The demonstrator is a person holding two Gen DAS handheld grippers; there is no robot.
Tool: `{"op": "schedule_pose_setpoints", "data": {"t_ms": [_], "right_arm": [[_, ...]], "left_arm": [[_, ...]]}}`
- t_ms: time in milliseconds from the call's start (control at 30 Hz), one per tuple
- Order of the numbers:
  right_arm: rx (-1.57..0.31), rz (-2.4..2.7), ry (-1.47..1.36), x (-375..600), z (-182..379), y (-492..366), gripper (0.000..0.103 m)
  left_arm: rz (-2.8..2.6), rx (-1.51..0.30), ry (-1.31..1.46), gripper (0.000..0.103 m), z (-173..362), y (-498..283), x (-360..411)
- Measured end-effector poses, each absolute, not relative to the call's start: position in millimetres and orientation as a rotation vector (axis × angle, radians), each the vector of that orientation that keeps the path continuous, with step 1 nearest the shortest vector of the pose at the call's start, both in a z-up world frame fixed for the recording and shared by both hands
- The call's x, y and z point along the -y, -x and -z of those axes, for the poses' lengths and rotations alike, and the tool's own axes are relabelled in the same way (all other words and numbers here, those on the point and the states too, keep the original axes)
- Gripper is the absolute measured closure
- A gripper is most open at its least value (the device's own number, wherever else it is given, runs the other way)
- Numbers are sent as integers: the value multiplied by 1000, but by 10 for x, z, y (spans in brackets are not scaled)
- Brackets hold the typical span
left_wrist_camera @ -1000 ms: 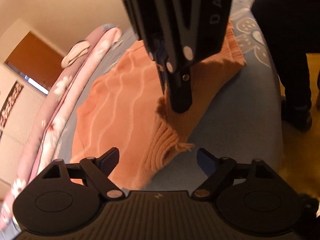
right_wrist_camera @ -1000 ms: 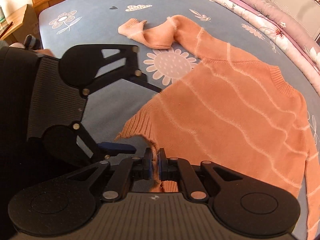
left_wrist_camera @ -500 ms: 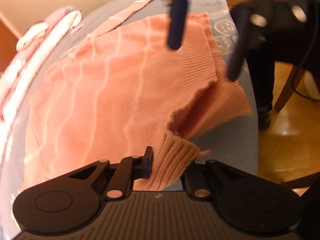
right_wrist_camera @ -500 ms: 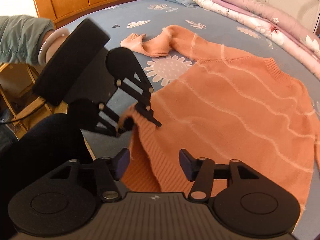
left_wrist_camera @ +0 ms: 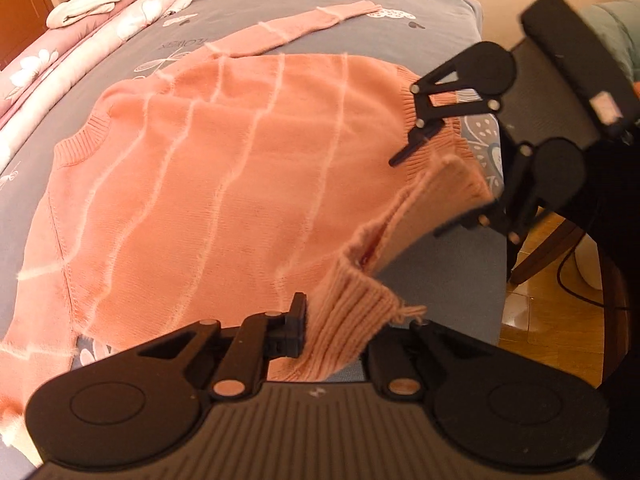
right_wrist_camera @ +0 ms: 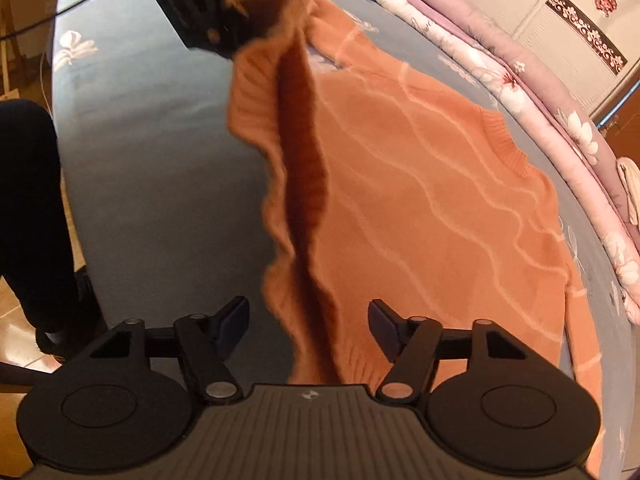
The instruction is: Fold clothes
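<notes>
The orange knitted sweater with pale wavy stripes (left_wrist_camera: 208, 184) lies spread front-up on the grey-blue bedsheet printed with white flowers (left_wrist_camera: 440, 280), its ribbed hem lifted off the sheet at the bed's near edge. In the left wrist view, the left gripper (left_wrist_camera: 340, 332) is clamped on 1 ribbed hem corner at 6 o'clock, the knit bunched between its fingers. The right gripper (left_wrist_camera: 416, 192) sits at 3 o'clock in that view, with the raised hem running between its 2 spread fingers. In the right wrist view, those fingers stand wide apart at 6 o'clock around the hanging hem fold (right_wrist_camera: 304, 184), with gaps on both sides, gripping nothing.

One long sleeve (left_wrist_camera: 296, 28) stretches toward 12 o'clock across the sheet. Faint printed lettering on the sheet beside the sleeve is too blurred to read.

A folded pink and lilac floral quilt (right_wrist_camera: 532, 92) runs along the far bed edge, at 10 o'clock in the left view. Bare sheet lies open between hem and bed edge. Beyond that edge is wooden flooring (left_wrist_camera: 532, 328), with a dark chair (left_wrist_camera: 576, 92) close by at 2 o'clock.
</notes>
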State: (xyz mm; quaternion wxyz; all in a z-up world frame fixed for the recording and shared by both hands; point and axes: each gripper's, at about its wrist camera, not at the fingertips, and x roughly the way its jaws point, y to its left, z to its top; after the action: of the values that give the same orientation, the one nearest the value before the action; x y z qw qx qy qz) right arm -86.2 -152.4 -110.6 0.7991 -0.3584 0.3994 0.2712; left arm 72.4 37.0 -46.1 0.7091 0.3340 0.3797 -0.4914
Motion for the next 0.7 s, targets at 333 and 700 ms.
{"op": "schedule_pose_setpoints", "data": {"t_ms": [333,700], "right_arm": [[-949,-543,617,1688,673,419,95],[-978,-677,655,1257,594,605,95]], "left_arm": [[1033,-789,-812,98,265,-784,-428],[1021,-857,-867,98,313,-684,-734]]}}
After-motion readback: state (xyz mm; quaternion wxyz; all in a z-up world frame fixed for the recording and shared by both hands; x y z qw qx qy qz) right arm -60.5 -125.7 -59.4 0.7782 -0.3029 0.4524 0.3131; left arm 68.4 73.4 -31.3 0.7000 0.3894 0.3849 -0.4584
